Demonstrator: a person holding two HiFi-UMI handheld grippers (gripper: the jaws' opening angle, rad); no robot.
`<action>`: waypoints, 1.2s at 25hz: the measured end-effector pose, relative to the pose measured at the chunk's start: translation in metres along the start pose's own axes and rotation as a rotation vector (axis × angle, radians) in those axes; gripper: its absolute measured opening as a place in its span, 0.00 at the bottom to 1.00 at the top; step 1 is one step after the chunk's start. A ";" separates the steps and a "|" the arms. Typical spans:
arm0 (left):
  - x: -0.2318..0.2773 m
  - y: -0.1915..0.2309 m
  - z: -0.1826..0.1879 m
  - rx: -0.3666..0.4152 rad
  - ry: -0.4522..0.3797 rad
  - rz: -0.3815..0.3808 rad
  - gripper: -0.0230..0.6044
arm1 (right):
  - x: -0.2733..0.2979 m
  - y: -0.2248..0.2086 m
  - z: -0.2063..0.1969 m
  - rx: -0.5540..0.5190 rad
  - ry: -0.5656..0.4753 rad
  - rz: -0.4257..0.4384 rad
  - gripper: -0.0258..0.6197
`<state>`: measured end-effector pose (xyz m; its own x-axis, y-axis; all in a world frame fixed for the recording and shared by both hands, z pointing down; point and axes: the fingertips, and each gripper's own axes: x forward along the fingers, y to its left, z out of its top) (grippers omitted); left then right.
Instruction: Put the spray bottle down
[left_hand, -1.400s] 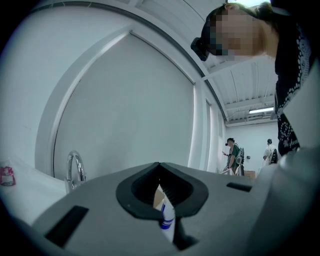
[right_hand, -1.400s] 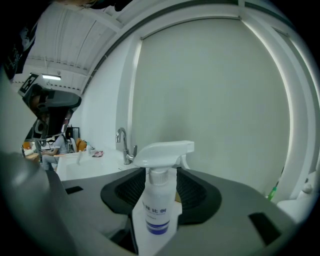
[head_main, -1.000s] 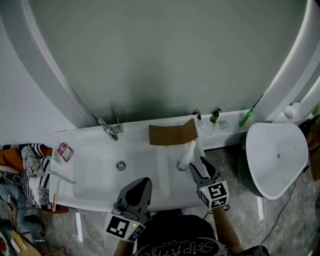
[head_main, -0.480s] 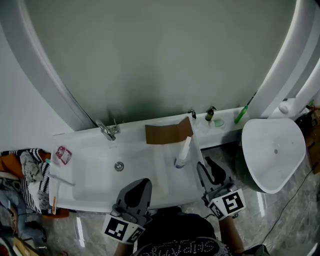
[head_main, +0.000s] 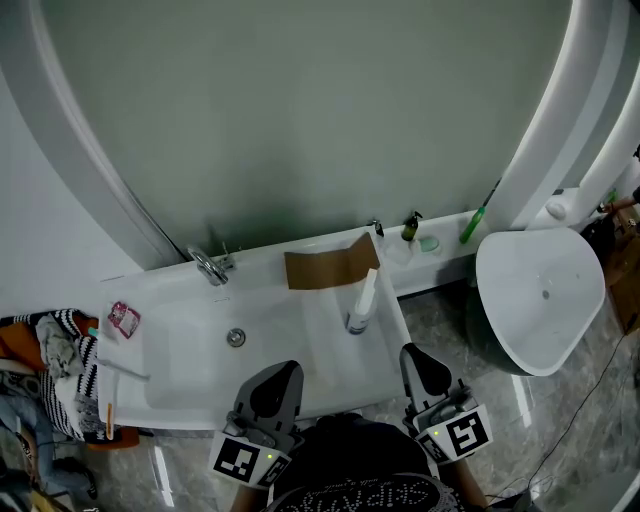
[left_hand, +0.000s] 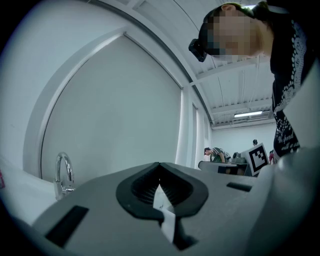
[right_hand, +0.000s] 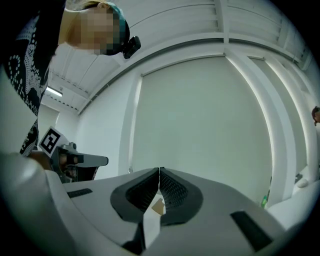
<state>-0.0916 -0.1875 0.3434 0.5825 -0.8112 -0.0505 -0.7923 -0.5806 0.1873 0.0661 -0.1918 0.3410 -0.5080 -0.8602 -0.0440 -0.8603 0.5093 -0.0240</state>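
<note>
Closest to the camera, at the bottom of the head view, both grippers are held side by side in front of the person's dark patterned top (head_main: 350, 492). The left gripper (head_main: 281, 376) is doing nothing, and its own view shows the dark ribbed fingers (left_hand: 142, 187) pressed tip to tip with nothing caught between them. The right gripper (head_main: 415, 358) has just been closing its jaws. In its own view the fingers (right_hand: 172, 192) meet at the tips and hold nothing, so it's empty and clear of the bottle. Just past them is the white sink (head_main: 190, 385), with the drain (head_main: 236, 338) in the middle of the basin. The spray bottle (head_main: 360, 303) stands on its base on the flat part of the sink top to the right of the basin, free of both grippers and nearer the right one. Right behind it a brown piece of cardboard (head_main: 328, 268) lies across the back of the sink top. The faucet (head_main: 208, 267) is at the back left, and a pink packet (head_main: 125, 319) lies on the left end. Off the left edge there's a heap of clothes (head_main: 50, 350). On the back ledge to the right sit a small dark bottle (head_main: 409, 228) and a green stick-like thing (head_main: 472, 226), next to a big white rounded fixture (head_main: 540, 290). Behind it all is a plain grey-green wall (head_main: 300, 120).
</note>
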 end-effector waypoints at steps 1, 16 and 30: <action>-0.003 0.001 -0.003 0.004 0.007 -0.001 0.04 | -0.002 0.004 -0.004 0.009 0.009 -0.003 0.07; -0.047 0.032 -0.017 -0.034 0.028 0.025 0.04 | 0.000 0.033 -0.050 0.025 0.143 0.002 0.08; -0.056 0.068 -0.016 -0.111 0.006 0.049 0.04 | 0.025 0.040 -0.064 0.029 0.172 0.024 0.08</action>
<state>-0.1751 -0.1805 0.3752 0.5446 -0.8381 -0.0330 -0.7954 -0.5285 0.2966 0.0165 -0.1944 0.4033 -0.5303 -0.8383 0.1269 -0.8476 0.5279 -0.0542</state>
